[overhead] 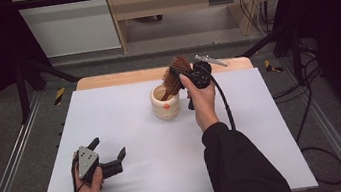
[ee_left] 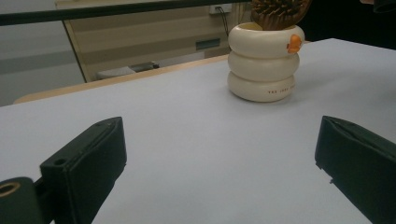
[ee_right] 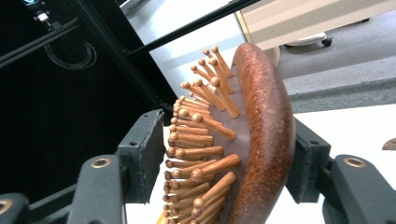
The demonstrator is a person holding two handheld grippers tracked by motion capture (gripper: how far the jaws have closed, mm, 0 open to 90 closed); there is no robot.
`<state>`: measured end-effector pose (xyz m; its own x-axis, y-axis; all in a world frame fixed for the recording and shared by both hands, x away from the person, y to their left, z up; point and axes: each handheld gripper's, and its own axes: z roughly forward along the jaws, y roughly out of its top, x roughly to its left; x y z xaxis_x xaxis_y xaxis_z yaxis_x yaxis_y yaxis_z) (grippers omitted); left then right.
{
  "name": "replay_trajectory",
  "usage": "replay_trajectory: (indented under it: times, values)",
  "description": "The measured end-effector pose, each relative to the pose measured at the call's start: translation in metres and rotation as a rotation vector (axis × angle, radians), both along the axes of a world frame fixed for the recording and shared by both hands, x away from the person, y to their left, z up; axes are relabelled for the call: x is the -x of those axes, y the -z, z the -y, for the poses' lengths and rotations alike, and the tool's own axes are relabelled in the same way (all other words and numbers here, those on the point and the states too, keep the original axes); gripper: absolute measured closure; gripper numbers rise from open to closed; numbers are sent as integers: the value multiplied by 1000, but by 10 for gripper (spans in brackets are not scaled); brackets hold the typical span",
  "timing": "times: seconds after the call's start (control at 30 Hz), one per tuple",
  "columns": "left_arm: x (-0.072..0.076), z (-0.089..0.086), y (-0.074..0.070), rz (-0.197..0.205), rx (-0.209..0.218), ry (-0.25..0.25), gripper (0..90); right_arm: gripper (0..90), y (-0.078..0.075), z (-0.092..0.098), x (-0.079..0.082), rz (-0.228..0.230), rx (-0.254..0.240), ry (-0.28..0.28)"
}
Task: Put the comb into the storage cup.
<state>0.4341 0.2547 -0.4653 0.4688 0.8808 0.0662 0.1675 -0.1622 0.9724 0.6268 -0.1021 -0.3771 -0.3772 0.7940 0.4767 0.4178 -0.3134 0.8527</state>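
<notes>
From the high view I see my right gripper (overhead: 187, 77) at the head of a wooden hairbrush (overhead: 175, 75), which stands slanted, handle down in a cream cup (overhead: 165, 102) mid-table. My left gripper (overhead: 109, 157) rests near the table's (overhead: 135, 181) front left, its jaws apart.

In the left gripper view, the jaws stand wide and the ringed cup sits beyond.

In the right gripper view, the brush head lies between the jaws, bristles facing left; a gap remains on the bristle side.
</notes>
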Motion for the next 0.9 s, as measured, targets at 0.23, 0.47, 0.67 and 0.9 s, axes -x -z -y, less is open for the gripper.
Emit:
replay_trajectory:
  times: [0.23, 0.47, 0.67, 0.9]
  values:
    - [0, 0, 0, -2, -3, 1, 21, 319, 0, 1, 0, -1, -3, -11]
    - [0, 0, 0, -1, -3, 1, 21, 295, -2, 1, 2, 9, 16, -8]
    - [0, 0, 0, -2, -4, 0, 21, 276, -6, 1, 6, 33, 52, 12]
    - [0, 0, 0, -2, -3, 1, 21, 266, -10, 3, 8, 54, 47, 40]
